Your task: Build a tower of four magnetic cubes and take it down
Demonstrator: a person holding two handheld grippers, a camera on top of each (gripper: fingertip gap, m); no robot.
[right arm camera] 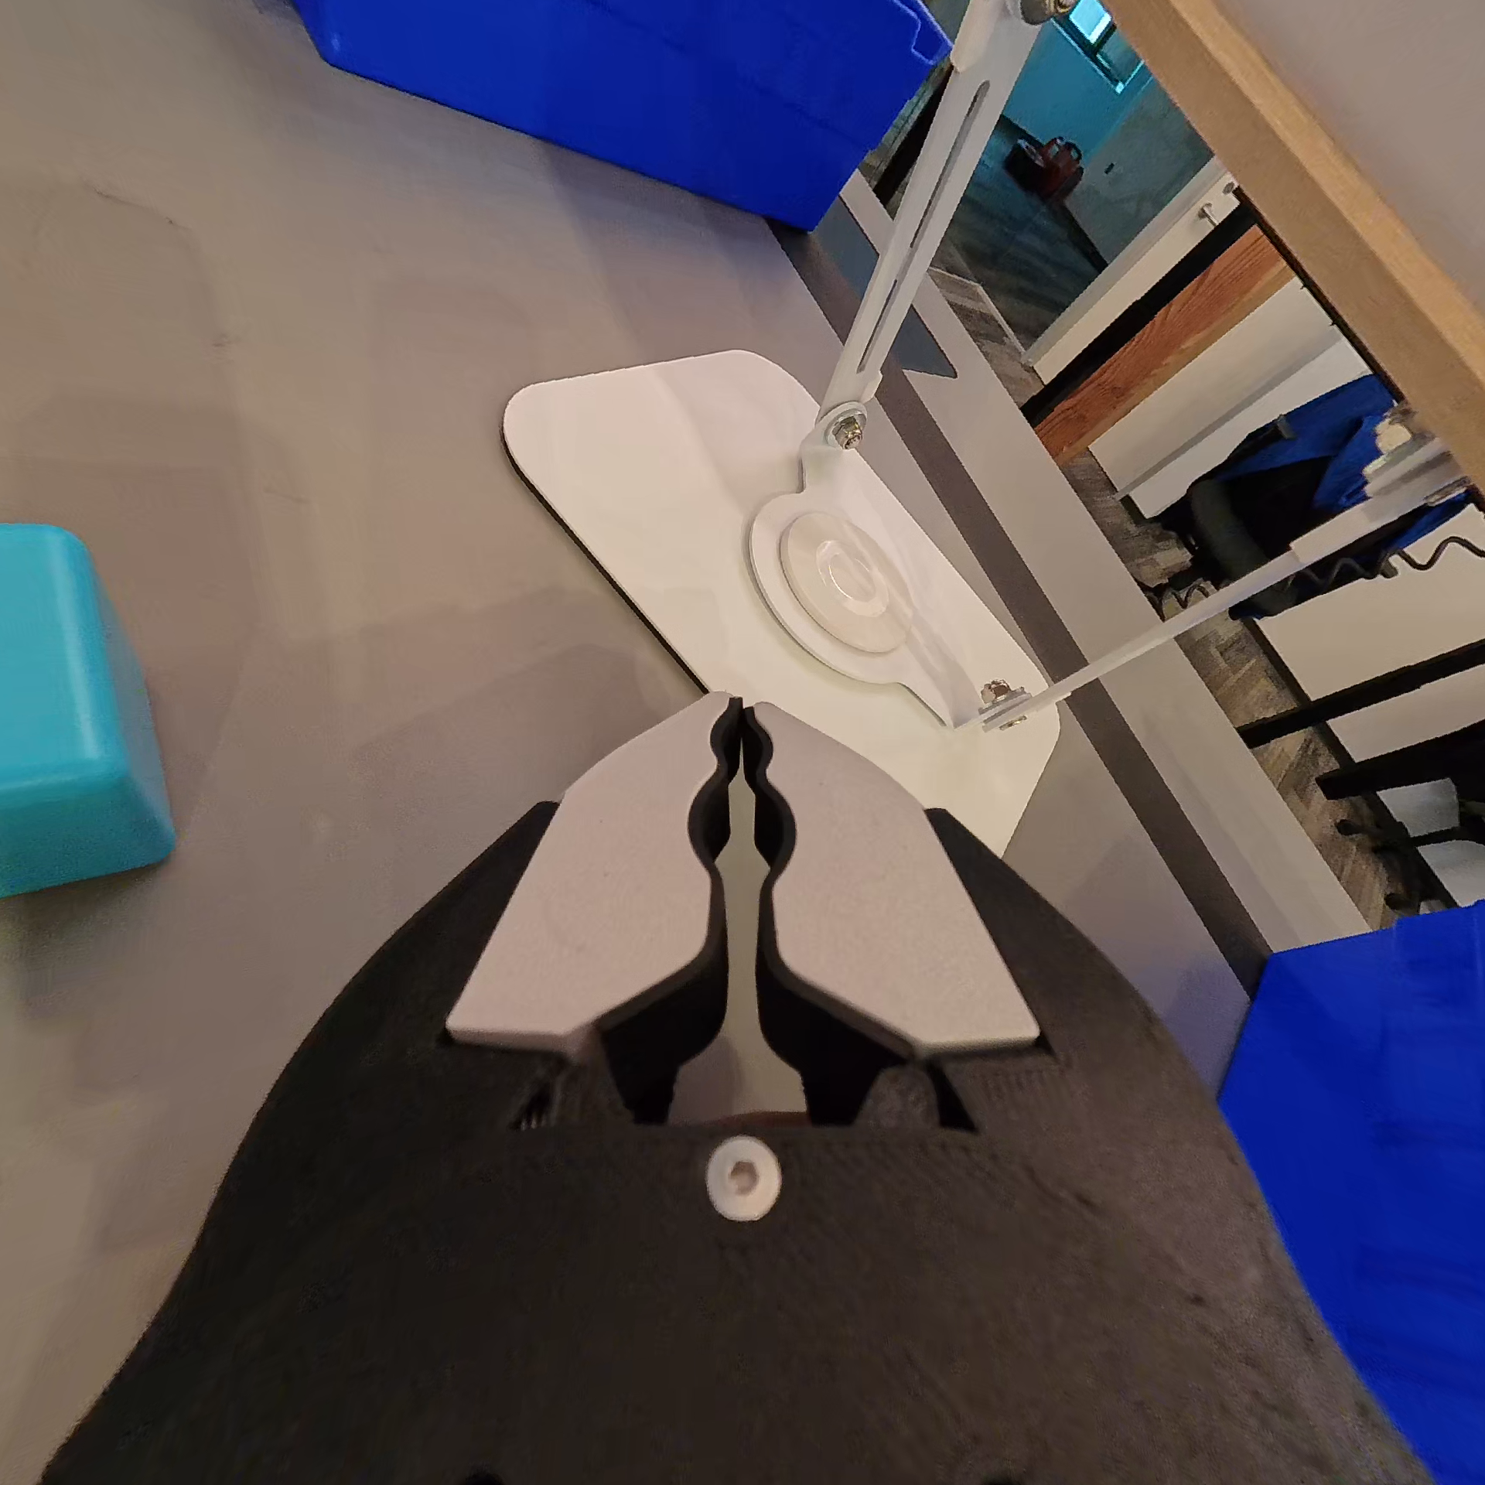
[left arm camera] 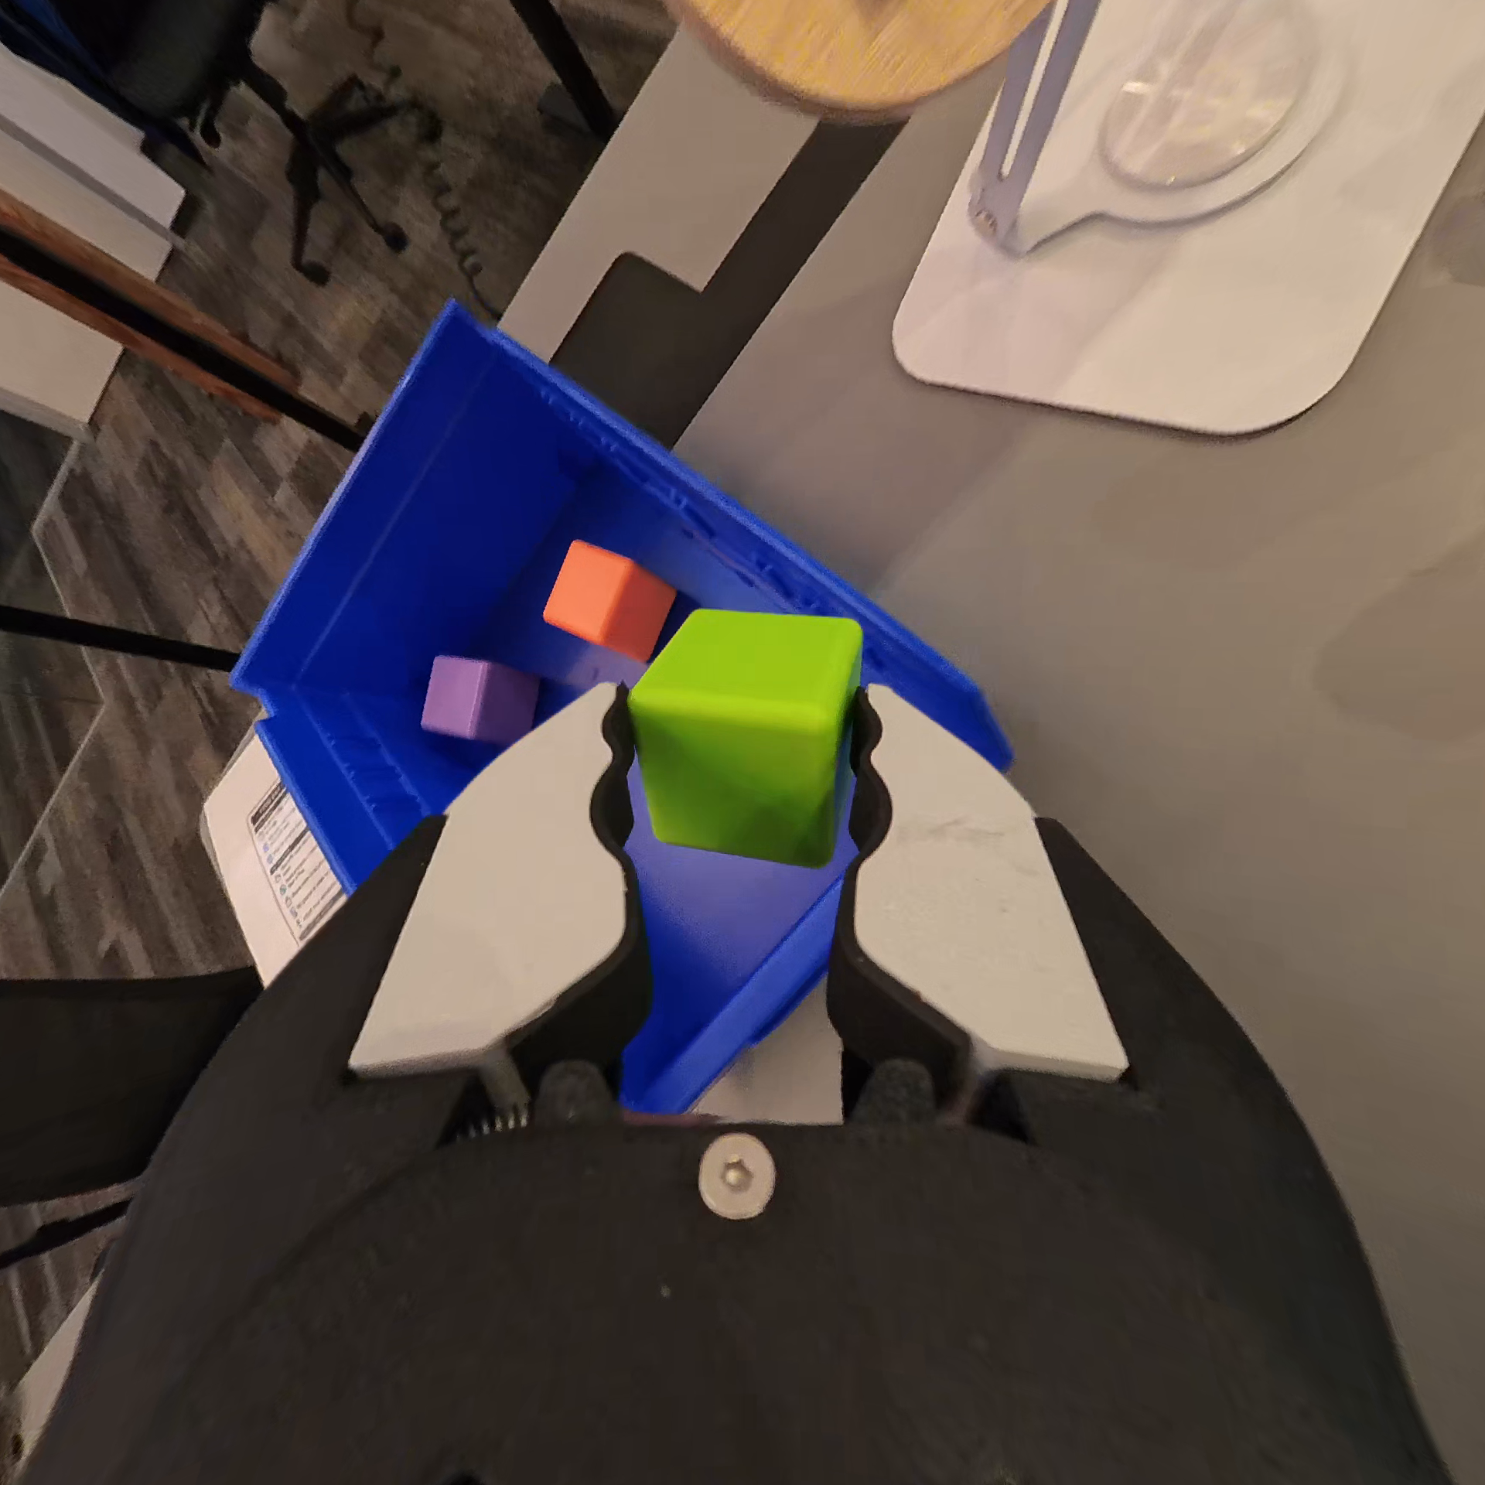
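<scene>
In the left wrist view my left gripper (left arm camera: 741,699) is shut on a green cube (left arm camera: 743,735) and holds it above the open blue bin (left arm camera: 386,578). An orange cube (left arm camera: 608,599) and a purple cube (left arm camera: 480,697) lie on the bin's floor beyond it. In the right wrist view my right gripper (right arm camera: 741,711) is shut and empty above the grey table (right arm camera: 337,386). A teal cube (right arm camera: 68,707) stands on the table at the left edge of that view, apart from the gripper.
A white stand base (right arm camera: 683,514) with a clear suction disc (right arm camera: 848,582) and thin metal arms sits ahead of the right gripper; it also shows in the left wrist view (left arm camera: 1205,265). A blue bin (right arm camera: 643,88) stands at the far side and another (right arm camera: 1366,1125) at right. The table edge drops to carpet. My right fingertips sit around 30 centimeters from my left ones.
</scene>
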